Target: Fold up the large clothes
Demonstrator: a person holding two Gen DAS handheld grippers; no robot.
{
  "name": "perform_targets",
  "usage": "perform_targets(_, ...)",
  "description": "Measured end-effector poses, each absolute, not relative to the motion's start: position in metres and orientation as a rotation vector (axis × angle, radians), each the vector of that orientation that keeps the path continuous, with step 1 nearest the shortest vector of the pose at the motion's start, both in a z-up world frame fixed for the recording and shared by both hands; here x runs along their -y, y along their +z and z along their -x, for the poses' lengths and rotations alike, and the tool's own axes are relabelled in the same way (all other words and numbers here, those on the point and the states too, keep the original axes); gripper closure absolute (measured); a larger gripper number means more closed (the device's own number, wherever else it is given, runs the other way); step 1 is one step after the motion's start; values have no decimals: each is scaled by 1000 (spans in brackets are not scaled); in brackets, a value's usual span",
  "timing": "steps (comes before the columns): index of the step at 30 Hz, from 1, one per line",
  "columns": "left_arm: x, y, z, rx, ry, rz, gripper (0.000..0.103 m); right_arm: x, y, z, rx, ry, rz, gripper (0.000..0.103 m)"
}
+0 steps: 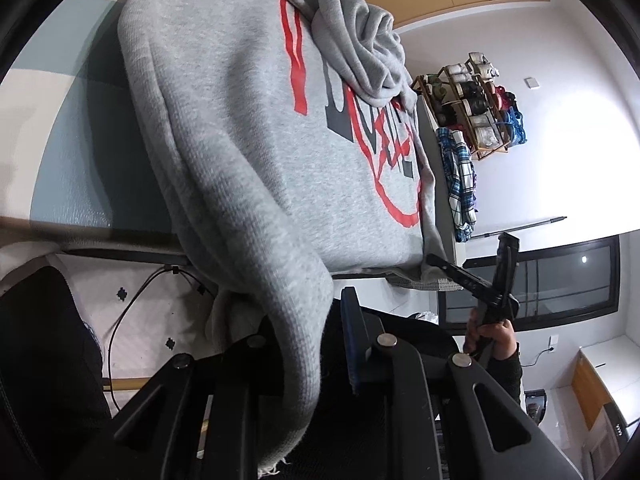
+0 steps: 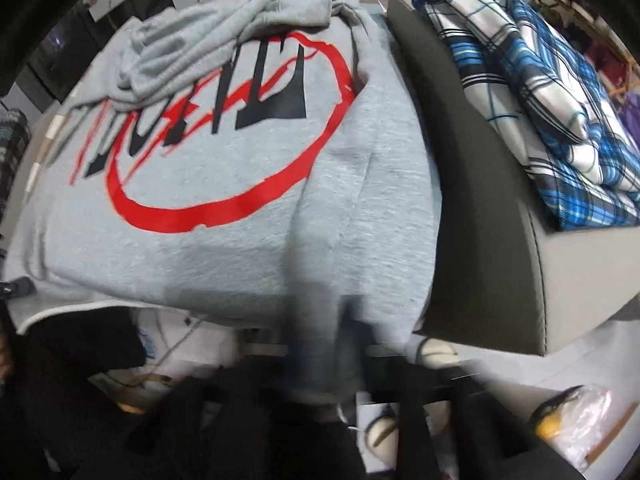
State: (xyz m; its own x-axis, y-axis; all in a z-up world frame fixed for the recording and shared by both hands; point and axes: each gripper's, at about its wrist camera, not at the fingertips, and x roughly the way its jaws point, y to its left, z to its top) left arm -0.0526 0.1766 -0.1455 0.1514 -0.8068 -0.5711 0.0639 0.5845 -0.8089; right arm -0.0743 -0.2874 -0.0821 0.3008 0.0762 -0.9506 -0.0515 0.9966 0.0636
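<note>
Left wrist view: left gripper (image 1: pixel 316 364) clamped on a hanging fold of grey sweatshirt (image 1: pixel 248 128), body stretching away up the table (image 1: pixel 72 128); right gripper (image 1: pixel 486 280) visible at the far hem corner. Right wrist view: right gripper (image 2: pixel 320 364) blurred, fingers shut on the sweatshirt's (image 2: pixel 224 208) near hem; red-and-black print upward, sleeve bunched across the top, plaid shirt (image 2: pixel 540 92) beside.

plaid shirt (image 2: pixel 532 92) on grey box (image 2: pixel 492 240) | shelf rack (image 1: pixel 476 104)

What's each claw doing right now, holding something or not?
Left claw: closed on the grey sweatshirt, at its hanging edge.
Right claw: closed; the blurred view suggests it pinches the sweatshirt's hem, but that cannot be told for sure.
</note>
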Motion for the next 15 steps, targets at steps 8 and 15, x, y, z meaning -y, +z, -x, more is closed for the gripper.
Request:
perform_targets(8,-176,-146,55,-1277,-709,725,88,338,-53,87,-1096,130,-313,98)
perform_targets(15,-174,-149,54,-1287,-703,736,88,353,-54,95,-1103,85,-356,97)
